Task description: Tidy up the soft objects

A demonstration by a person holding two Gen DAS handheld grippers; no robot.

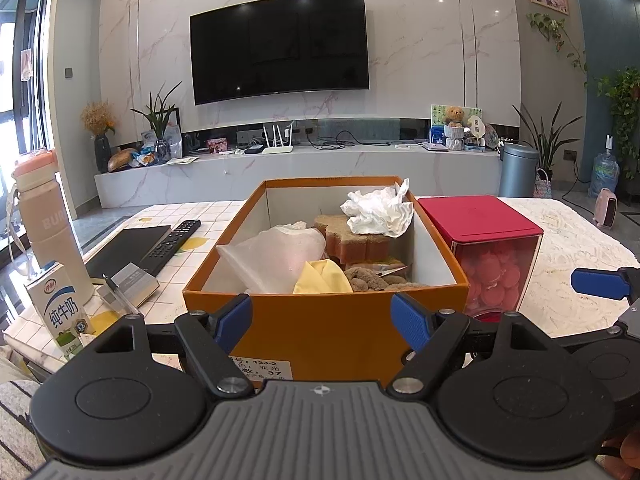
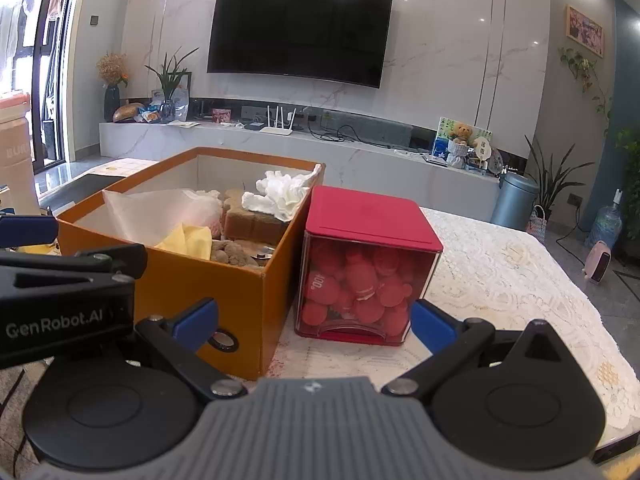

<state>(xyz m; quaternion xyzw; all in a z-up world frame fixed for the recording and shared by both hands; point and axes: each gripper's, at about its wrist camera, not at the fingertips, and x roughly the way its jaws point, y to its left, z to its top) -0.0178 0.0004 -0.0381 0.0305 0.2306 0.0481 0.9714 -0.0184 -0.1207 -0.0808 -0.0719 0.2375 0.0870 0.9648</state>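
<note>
I held both the left gripper (image 1: 322,314) and right gripper (image 2: 314,322) spread apart and empty, short of the orange box (image 1: 320,324) where the soft things were gathered.

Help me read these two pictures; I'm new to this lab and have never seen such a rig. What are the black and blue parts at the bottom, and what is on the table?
They are two hand-held grippers, each carrying a fisheye camera that looks forward along its fingers. One picture comes from the left gripper, the other from the right gripper. Both have their jaws open and hold nothing. On the table stands an orange box holding soft things: crumpled white tissue, a brown sponge, a yellow cloth, a plush toy. Beside it stands a red-lidded container of red pieces. Left of the box are a remote and a milk carton.
</note>
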